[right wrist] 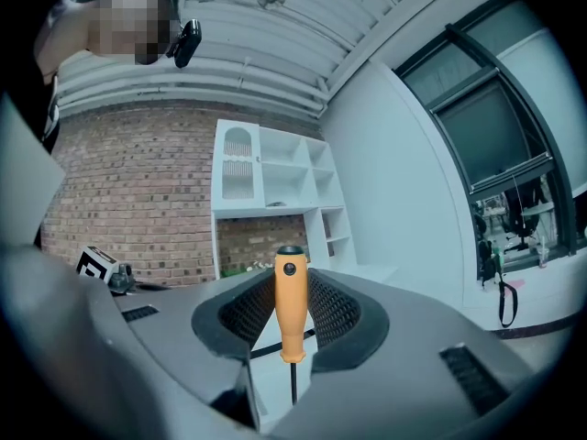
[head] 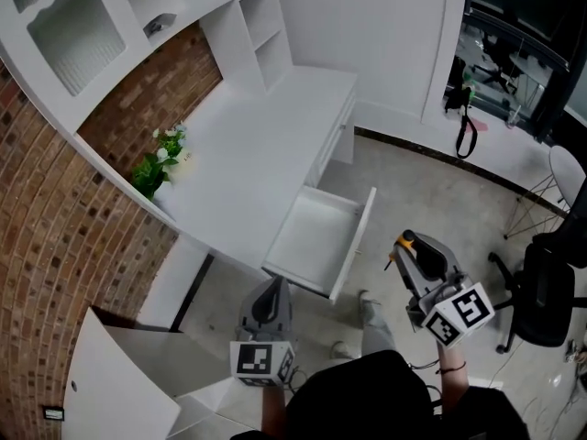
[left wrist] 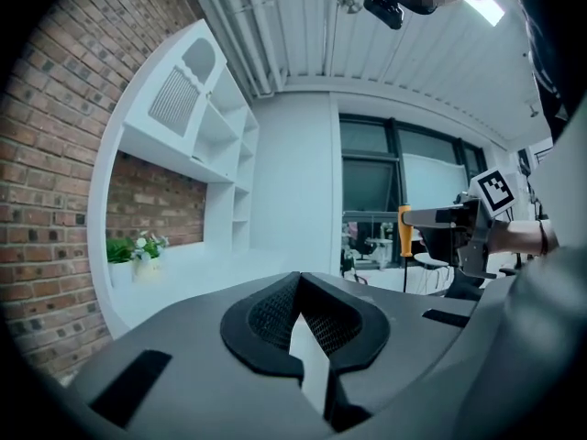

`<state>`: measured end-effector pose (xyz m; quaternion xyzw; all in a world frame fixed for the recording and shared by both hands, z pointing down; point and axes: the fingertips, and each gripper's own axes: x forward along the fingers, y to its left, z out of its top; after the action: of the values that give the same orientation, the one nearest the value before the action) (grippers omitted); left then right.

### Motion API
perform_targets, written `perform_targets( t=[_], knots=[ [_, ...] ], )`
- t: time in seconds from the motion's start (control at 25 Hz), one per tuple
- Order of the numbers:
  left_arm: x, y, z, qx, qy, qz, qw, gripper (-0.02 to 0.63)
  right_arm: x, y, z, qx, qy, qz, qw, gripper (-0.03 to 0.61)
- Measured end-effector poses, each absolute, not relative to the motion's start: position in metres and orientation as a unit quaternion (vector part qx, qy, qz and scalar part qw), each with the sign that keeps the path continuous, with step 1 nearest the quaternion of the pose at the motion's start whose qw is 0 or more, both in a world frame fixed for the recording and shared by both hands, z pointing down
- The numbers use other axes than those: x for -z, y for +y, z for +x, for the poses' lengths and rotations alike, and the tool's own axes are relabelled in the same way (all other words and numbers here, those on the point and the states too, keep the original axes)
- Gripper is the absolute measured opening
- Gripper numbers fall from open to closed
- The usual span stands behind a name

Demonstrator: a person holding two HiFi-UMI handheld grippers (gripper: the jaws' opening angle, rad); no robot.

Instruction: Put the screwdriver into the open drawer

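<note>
The screwdriver [right wrist: 291, 305] has an orange handle and a thin dark shaft; it stands upright between the jaws of my right gripper [right wrist: 292, 356], which is shut on the handle. In the head view the right gripper [head: 415, 257] holds the screwdriver [head: 406, 242] to the right of the open drawer [head: 316, 232], apart from it. The white drawer is pulled out of the desk [head: 248, 145] and shows nothing inside. My left gripper [head: 271, 293] hangs just below the drawer's front. Its jaws [left wrist: 307, 356] stand a narrow gap apart with nothing between them.
A potted plant [head: 160, 159] stands at the desk's left against the brick wall. White shelves [head: 261, 26] rise at the back. A black office chair [head: 541, 291] is at the right, a white panel [head: 119, 374] at the lower left. The person's shoe [head: 371, 310] rests on the floor.
</note>
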<state>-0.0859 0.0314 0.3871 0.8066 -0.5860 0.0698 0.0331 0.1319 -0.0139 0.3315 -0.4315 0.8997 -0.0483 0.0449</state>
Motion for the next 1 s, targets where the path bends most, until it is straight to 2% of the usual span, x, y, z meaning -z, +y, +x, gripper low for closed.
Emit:
perform_targets(
  t=[0.64,1.0],
  knots=[
    [-0.417,-0.069,-0.075,-0.075,-0.646,0.753,0.100,0.009,-0.354,-0.157,0.098,0.092,0.947,-0.307,0.004,0.112],
    [-0.455,-0.101,-0.068,-0.077,-0.689,0.702,0.160,0.009,-0.392,-0.217,0.073,0.128,0.963,-0.232,-0.045,0.112]
  ],
)
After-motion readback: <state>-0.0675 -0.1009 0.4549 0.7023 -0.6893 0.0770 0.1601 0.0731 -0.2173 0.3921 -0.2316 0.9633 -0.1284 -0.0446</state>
